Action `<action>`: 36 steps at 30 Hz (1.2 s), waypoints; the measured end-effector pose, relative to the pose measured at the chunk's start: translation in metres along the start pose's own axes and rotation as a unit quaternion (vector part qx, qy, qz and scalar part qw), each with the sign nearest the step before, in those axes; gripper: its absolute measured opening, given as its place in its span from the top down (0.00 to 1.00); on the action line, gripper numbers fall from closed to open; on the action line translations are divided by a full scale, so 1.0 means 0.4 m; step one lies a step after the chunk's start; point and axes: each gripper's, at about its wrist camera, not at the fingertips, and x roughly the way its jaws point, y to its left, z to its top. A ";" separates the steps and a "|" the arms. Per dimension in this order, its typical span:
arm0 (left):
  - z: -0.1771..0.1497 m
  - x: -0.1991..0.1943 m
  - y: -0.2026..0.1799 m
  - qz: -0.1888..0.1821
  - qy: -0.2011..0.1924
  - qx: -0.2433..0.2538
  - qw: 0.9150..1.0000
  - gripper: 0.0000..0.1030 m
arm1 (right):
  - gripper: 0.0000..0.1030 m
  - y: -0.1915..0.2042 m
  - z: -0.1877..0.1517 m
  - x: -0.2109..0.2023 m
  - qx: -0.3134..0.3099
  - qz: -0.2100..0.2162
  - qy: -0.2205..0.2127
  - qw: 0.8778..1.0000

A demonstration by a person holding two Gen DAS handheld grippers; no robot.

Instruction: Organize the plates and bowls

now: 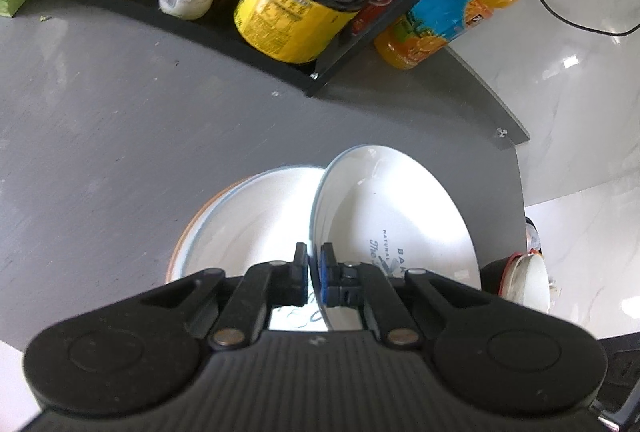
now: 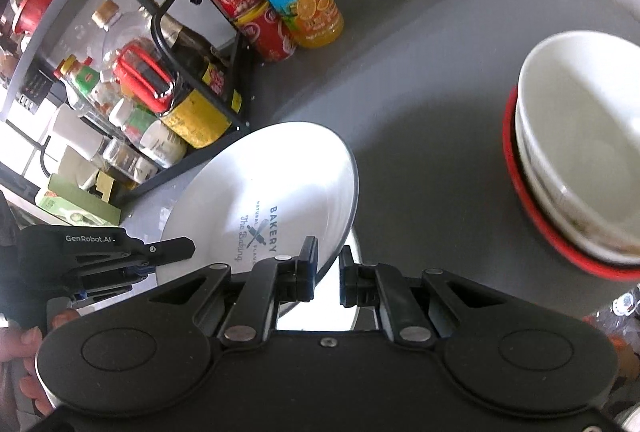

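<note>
Bakery plate (image 2: pixel 280 192) clamped by both tools (image 1: pixel 314 272) (image 2: pixel 328 270), near rim hidden, stacked plates (image 1: pixel 240 224) underneath mostly covered.

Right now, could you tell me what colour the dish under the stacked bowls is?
Red; the dish shows best in the right wrist view, its rim showing beneath the white bowls.

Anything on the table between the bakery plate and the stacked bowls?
No. In the right wrist view, only bare grey table lies between the bakery plate and the stacked bowls.
</note>
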 end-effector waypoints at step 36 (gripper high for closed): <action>-0.010 0.038 0.044 0.083 0.038 0.077 0.993 0.92 | 0.91 0.051 -0.064 0.046 -0.018 -0.055 0.038 0.998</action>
